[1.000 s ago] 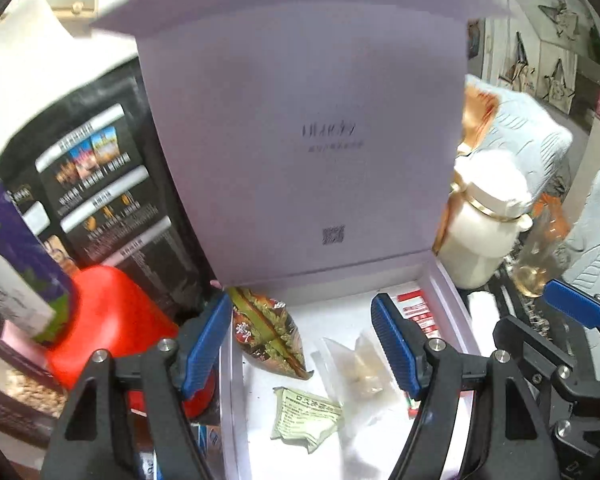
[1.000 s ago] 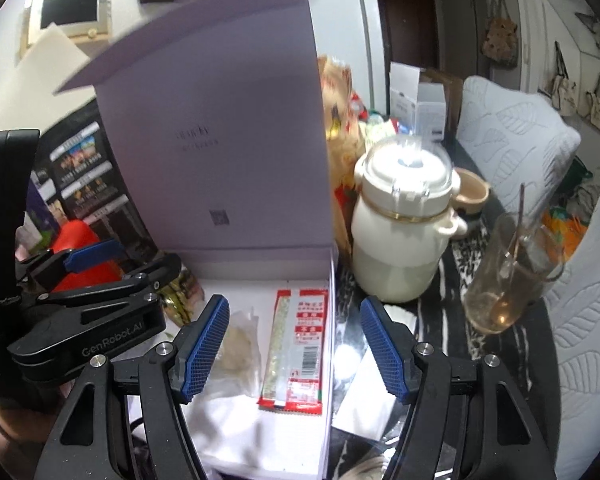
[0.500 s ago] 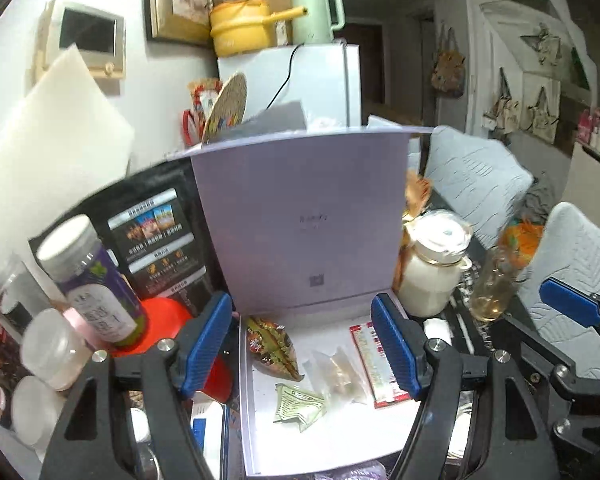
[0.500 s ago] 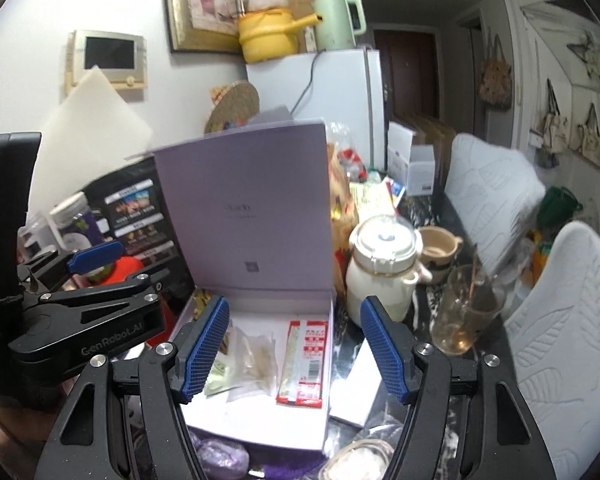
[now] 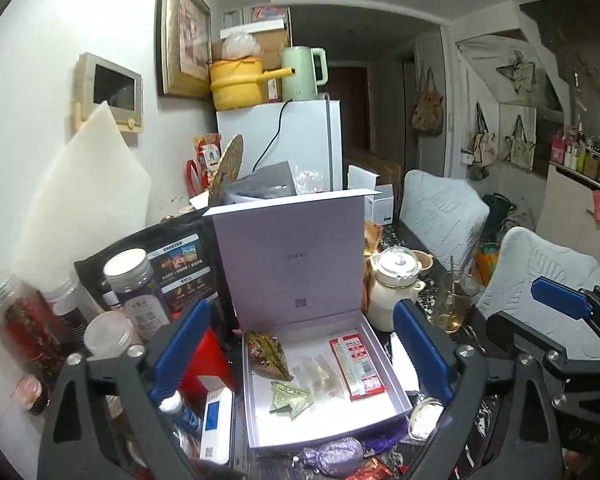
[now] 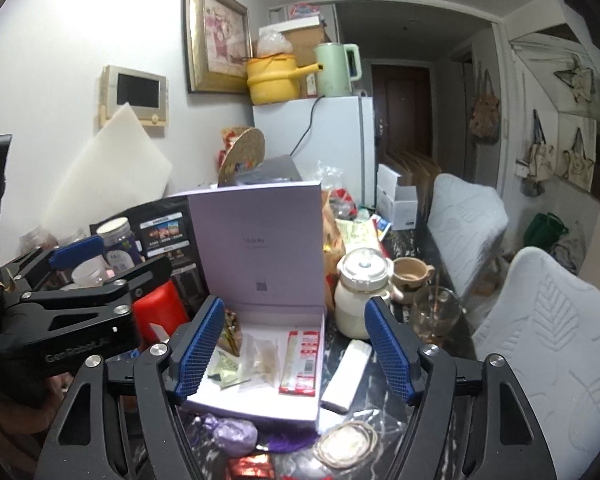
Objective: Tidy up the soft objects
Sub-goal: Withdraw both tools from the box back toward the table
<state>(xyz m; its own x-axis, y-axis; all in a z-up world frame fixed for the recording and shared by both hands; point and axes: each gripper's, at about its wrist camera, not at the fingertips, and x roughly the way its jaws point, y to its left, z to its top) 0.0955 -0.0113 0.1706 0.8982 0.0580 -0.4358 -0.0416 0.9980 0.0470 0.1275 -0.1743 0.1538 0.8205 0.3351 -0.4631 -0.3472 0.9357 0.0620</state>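
We find both grippers empty and held above the near edge of the lavender box (image 5: 384,354), whose lid stands upright at the back. The left gripper (image 5: 300,354) has just been opening and its jaws stand wide apart, nothing between the pads; the right gripper (image 6: 296,350) has also been opening, less wide, and is likewise empty.

In the box tray we count 4 soft packets lying flat: a brown snack pouch (image 5: 266,354), a green sachet (image 5: 290,396), a clear bag (image 5: 322,372) and a red strip packet (image 5: 356,364). The purple sachet (image 5: 334,452) lies outside the box, touching its front wall, at lower centre of the left view. Its long axis runs left to right across the frame. We judge it the likely next item; it sits below both grippers, somewhat nearer the left.
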